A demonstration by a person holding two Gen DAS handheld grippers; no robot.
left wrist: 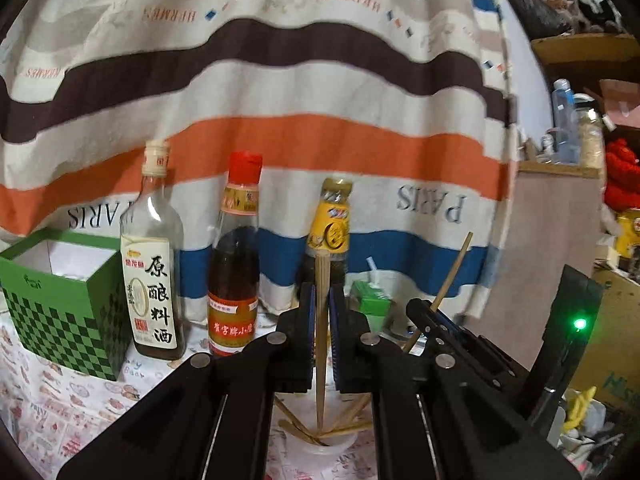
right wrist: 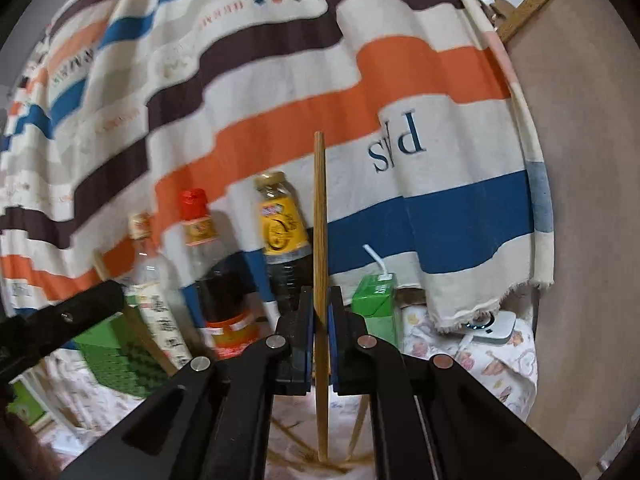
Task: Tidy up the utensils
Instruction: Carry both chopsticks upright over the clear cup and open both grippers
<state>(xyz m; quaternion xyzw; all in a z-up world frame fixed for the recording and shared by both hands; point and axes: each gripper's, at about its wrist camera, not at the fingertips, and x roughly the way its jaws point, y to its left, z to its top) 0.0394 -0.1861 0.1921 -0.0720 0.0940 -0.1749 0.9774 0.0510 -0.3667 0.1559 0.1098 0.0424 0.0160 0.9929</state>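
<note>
In the left wrist view my left gripper (left wrist: 322, 294) is shut on a wooden chopstick (left wrist: 320, 400) that stands upright between its blue pads. Under it is a clear plastic cup (left wrist: 344, 446) with several more chopsticks leaning in it. To the right, my right gripper (left wrist: 430, 310) pinches another chopstick (left wrist: 454, 270) that tilts to the right. In the right wrist view my right gripper (right wrist: 321, 300) is shut on an upright chopstick (right wrist: 320, 220). The left gripper (right wrist: 114, 298) shows at the left edge with its chopstick (right wrist: 136, 320) slanting.
An open green checkered box (left wrist: 60, 312) stands at the left on the patterned tablecloth. Three sauce bottles (left wrist: 154, 276) line the back, with a green drink carton (left wrist: 372, 304) and straw beside them. A striped cloth (left wrist: 280, 80) hangs behind. A white device (right wrist: 488, 326) lies at the right.
</note>
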